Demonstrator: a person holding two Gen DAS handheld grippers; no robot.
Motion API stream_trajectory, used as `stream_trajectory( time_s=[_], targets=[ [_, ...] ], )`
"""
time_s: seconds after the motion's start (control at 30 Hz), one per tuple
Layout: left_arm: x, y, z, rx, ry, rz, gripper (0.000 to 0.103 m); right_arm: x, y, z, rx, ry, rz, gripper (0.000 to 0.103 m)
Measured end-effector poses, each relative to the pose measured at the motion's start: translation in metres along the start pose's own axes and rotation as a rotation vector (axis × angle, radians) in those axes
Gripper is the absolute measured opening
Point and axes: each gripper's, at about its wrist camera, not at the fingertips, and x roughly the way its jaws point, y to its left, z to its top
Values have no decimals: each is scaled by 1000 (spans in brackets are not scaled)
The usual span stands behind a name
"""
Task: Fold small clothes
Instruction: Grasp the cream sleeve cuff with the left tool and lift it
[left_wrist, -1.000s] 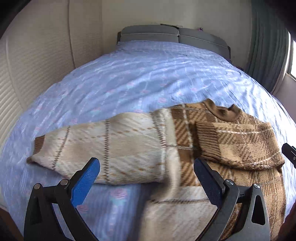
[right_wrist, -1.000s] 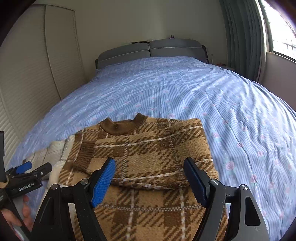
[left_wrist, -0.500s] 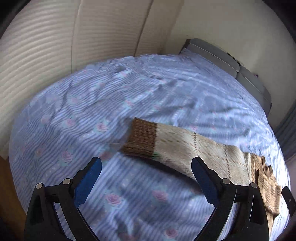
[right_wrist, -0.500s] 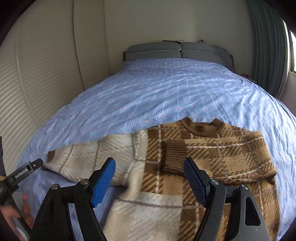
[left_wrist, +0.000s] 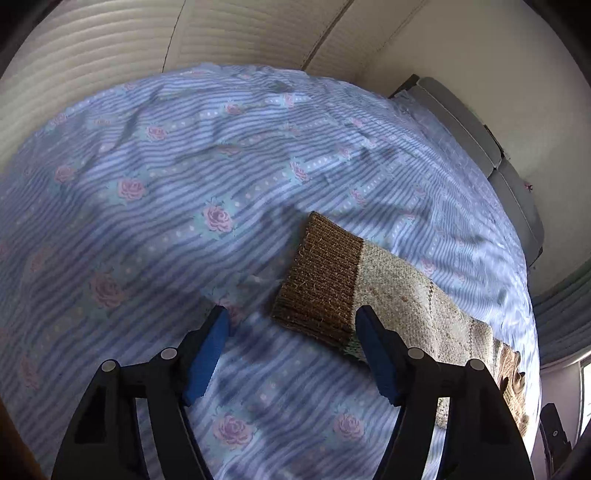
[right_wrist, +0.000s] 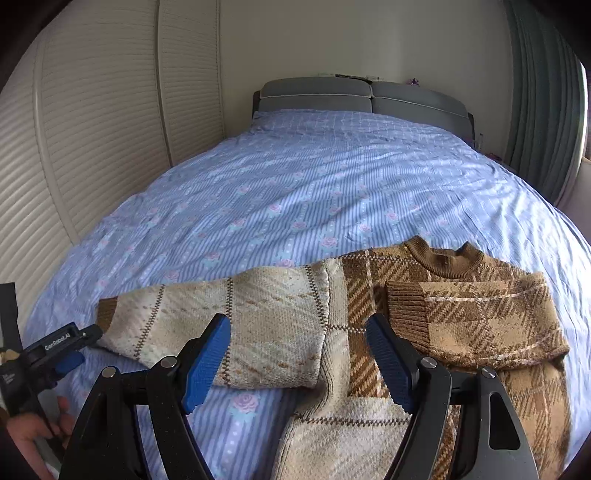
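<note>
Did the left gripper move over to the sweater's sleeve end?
Yes. The left gripper swung from the sweater's body out to the brown cuff, jaws just closing some, not pinching it yet.

White "GenRobot.AI" txt on left gripper body, seen in right wrist view.

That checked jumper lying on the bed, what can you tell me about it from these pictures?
The sweater is a chunky knit in a brown, tan and cream check, with a plain brown ribbed collar. It lies flat on the blue rose-print bedsheet. One sleeve is folded across the chest; the other, cream sleeve stretches straight out sideways, ending in a brown ribbed cuff. Nothing grips it: the left gripper hovers at that cuff, its jaws just closing further but still clear of the knit.
</note>
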Motion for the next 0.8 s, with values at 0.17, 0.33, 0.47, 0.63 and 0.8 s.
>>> stream_trajectory(
  time_s=[0.17,0.33,0.47,0.63,0.8],
  targets=[
    [-1,6,-1,-74,16,-21,67,6,-9,5,37,19,-14,76],
    [-6,10,-7,-144,21,-58,67,3,-20,6,81,26,-8,76],
    [1,7,-5,-174,15,-79,66,-1,-24,6,86,21,-9,76],
    [8,6,-1,-202,-20,-76,55,-4,-28,6,80,14,-20,76],
    [5,2,5,-178,-57,-53,20,-8,-35,6,71,2,-40,76]
  ],
)
